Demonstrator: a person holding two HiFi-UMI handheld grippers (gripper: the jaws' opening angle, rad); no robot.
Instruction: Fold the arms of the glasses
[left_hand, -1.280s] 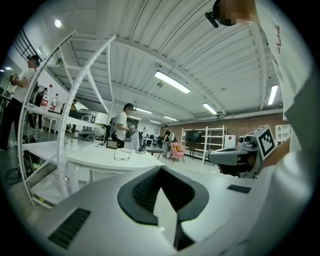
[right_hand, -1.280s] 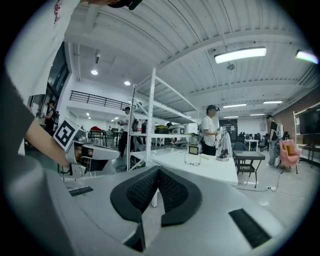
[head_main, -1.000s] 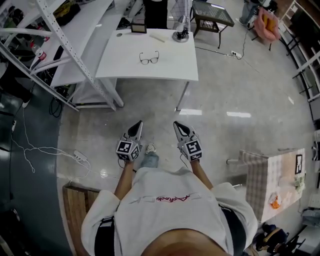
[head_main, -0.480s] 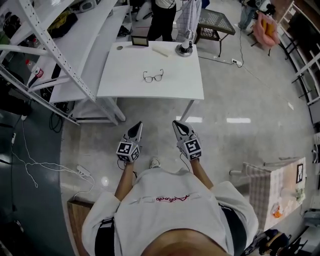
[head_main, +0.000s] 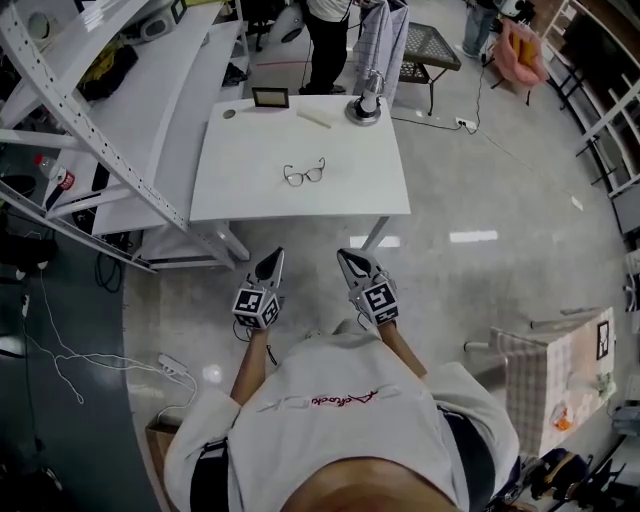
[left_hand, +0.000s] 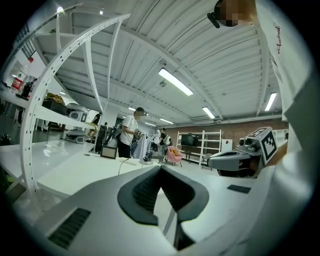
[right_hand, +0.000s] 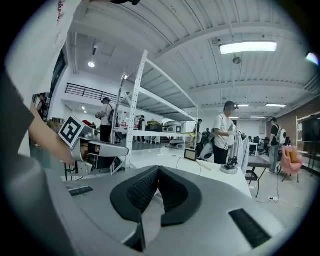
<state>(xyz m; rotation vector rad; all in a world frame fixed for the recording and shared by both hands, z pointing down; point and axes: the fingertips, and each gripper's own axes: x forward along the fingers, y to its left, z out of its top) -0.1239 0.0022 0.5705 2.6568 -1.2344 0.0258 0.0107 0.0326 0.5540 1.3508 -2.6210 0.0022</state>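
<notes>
Fingers closed tip to tip, the left gripper (head_main: 271, 262) and right gripper (head_main: 349, 262) hold nothing. The glasses (head_main: 304, 173) lie well ahead of both tips, arms unfolded, on the white table (head_main: 240, 195). A small picture frame (head_main: 270, 97) stands beyond them.

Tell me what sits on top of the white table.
On the white table: glasses near the middle; along the far edge a dark frame, a pale stick, a round-based stand and a small disc. Nothing covers the top; the space beneath it is hidden.
</notes>
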